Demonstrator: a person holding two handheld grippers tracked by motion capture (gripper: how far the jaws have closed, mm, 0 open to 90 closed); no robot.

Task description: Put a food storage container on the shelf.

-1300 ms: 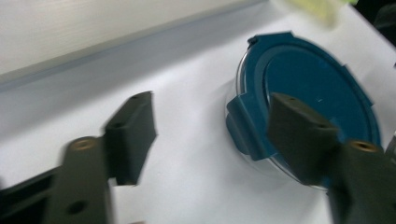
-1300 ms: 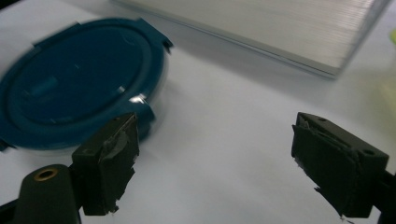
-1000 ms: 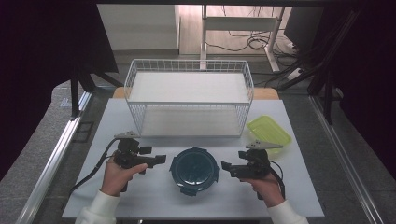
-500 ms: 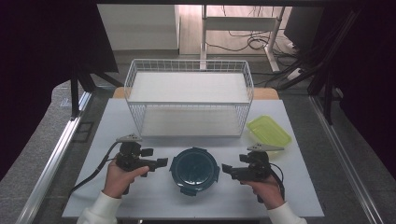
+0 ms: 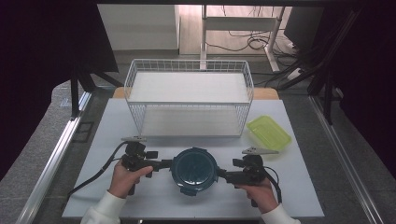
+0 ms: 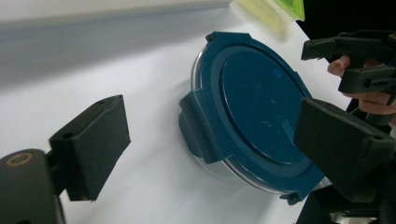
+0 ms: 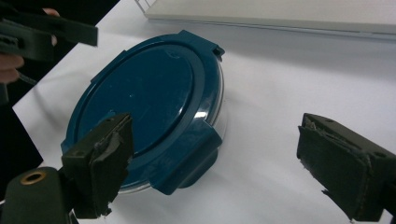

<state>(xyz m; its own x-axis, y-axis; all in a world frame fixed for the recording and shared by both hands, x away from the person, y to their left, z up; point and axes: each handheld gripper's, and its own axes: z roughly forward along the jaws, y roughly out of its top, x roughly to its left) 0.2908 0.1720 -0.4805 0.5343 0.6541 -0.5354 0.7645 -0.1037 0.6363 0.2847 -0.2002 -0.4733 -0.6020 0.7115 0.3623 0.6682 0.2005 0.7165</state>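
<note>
Where it sits between both claws, round container [image 5: 194,169] wears a dark-blue clip lid.

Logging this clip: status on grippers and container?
Left gripper open, jaws just widened; right gripper open. Round container lidded, between them, ungripped. Nothing blocking.

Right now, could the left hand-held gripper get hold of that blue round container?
Probably yes: the left hand-held gripper stands open right beside the blue round container, its side latch facing the jaws, nothing between.
</note>
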